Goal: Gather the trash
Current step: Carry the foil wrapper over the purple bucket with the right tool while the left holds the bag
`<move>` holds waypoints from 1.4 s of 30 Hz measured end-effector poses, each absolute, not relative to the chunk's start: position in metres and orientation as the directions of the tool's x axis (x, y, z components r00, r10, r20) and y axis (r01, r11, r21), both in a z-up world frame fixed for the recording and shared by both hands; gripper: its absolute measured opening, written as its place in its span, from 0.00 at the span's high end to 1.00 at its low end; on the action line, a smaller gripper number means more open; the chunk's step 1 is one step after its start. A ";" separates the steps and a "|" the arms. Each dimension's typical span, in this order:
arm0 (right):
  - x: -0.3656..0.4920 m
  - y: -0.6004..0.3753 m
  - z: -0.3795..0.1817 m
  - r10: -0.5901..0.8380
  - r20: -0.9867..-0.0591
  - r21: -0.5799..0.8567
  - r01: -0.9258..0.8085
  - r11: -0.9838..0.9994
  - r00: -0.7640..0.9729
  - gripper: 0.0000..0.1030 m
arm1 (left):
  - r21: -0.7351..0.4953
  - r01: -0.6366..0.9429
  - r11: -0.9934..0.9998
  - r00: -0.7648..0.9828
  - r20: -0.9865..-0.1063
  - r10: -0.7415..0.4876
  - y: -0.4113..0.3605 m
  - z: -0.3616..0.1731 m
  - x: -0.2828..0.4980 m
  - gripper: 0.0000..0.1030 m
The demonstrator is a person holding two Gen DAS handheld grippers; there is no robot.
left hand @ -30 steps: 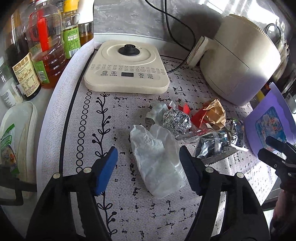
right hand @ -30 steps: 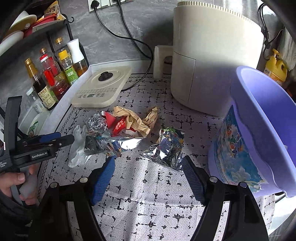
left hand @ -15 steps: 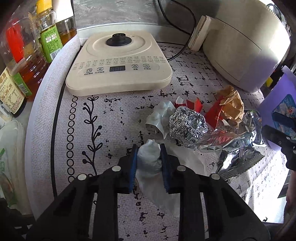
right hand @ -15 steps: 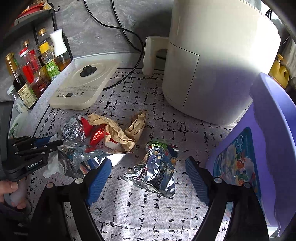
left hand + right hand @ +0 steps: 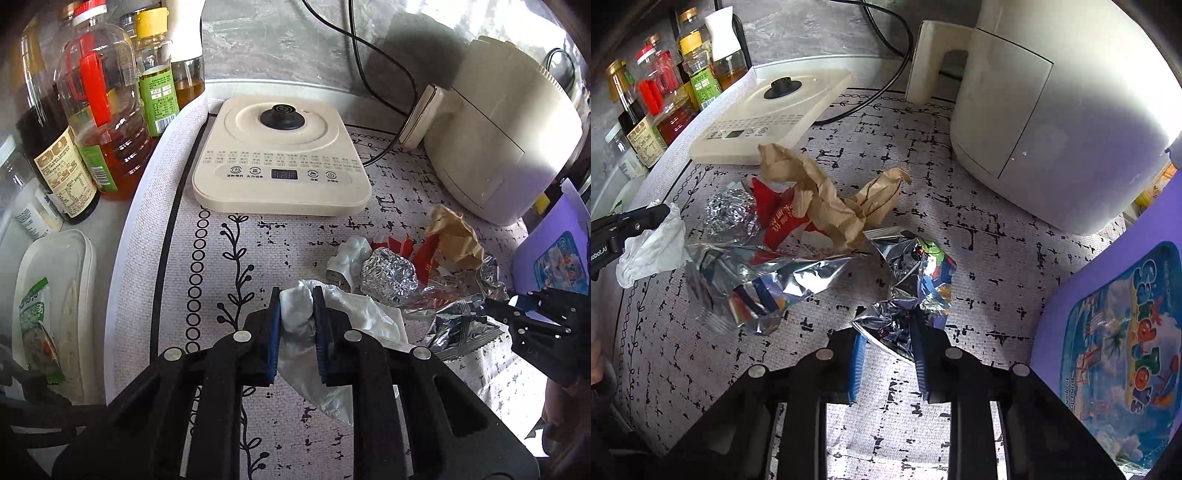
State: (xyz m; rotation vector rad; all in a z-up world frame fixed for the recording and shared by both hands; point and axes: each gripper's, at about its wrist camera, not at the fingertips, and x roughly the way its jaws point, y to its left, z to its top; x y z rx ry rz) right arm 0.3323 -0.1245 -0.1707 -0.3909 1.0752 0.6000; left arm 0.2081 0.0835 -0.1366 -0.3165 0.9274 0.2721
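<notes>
- Left tongs [image 5: 297, 317]: jaws have just been closing. Blue pads now pinch the bunched upper end of the white plastic bag [image 5: 354, 325]. A second ago they stood wide, one either side of it.
- Bag's loose tail trails toward 5 o'clock in the left wrist view. Whether it rests on the patterned mat [image 5: 221, 295] over the surface cannot be told.
- Right tongs [image 5: 888, 350]: jaws have just been closing, from wide half a second ago to a narrow gap. The near edge of the foil snack wrapper [image 5: 916, 280] sits between the pads; the right pad presses it, the left appears to touch.
- Right wrist view: purple bin [image 5: 1108, 332] at 3 o'clock, just beside the wrapper.
- Loose on the mat: foil ball [image 5: 729, 212], red packet [image 5: 779, 218], crumpled brown paper [image 5: 827, 199], a second flattened foil bag [image 5: 768, 280], all around 10 to 11 o'clock of the right tongs.
- Judgement: both grasps made; next step is carrying to the bin. Four pieces remain.
- Risk: thin foil edge may slip out.
</notes>
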 end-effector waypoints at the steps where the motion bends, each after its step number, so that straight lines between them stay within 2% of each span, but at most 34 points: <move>1: 0.330 -0.125 -0.167 0.283 -0.898 0.004 -0.635 0.772 0.338 0.80 | -0.150 -0.363 0.920 0.580 -0.809 0.097 0.081 -0.132 0.205 0.84; 9: 0.303 -0.134 -0.126 0.429 -0.840 0.102 -0.679 0.727 0.333 0.82 | -0.157 -0.363 0.919 0.635 -0.764 0.120 0.060 -0.098 0.182 0.84; 19: 0.281 -0.167 -0.056 0.578 -0.710 0.159 -0.707 0.689 0.403 0.82 | -0.153 -0.349 0.925 0.688 -0.711 0.142 0.034 -0.063 0.175 0.84; 30: 0.278 -0.225 -0.015 0.621 -0.629 0.192 -0.680 0.707 0.468 0.82 | -0.130 -0.314 0.940 0.729 -0.667 0.151 -0.002 -0.037 0.180 0.84; 39: 0.293 -0.285 0.003 0.581 -0.580 0.173 -0.611 0.772 0.570 0.81 | -0.111 -0.282 0.953 0.760 -0.632 0.152 -0.029 -0.015 0.191 0.84; 41: 0.300 -0.300 0.008 0.560 -0.569 0.157 -0.589 0.793 0.602 0.79 | -0.110 -0.268 0.957 0.767 -0.626 0.143 -0.037 -0.010 0.195 0.84; 42: 0.304 -0.307 0.010 0.540 -0.564 0.139 -0.573 0.807 0.625 0.65 | -0.108 -0.260 0.960 0.770 -0.623 0.138 -0.043 -0.008 0.197 0.84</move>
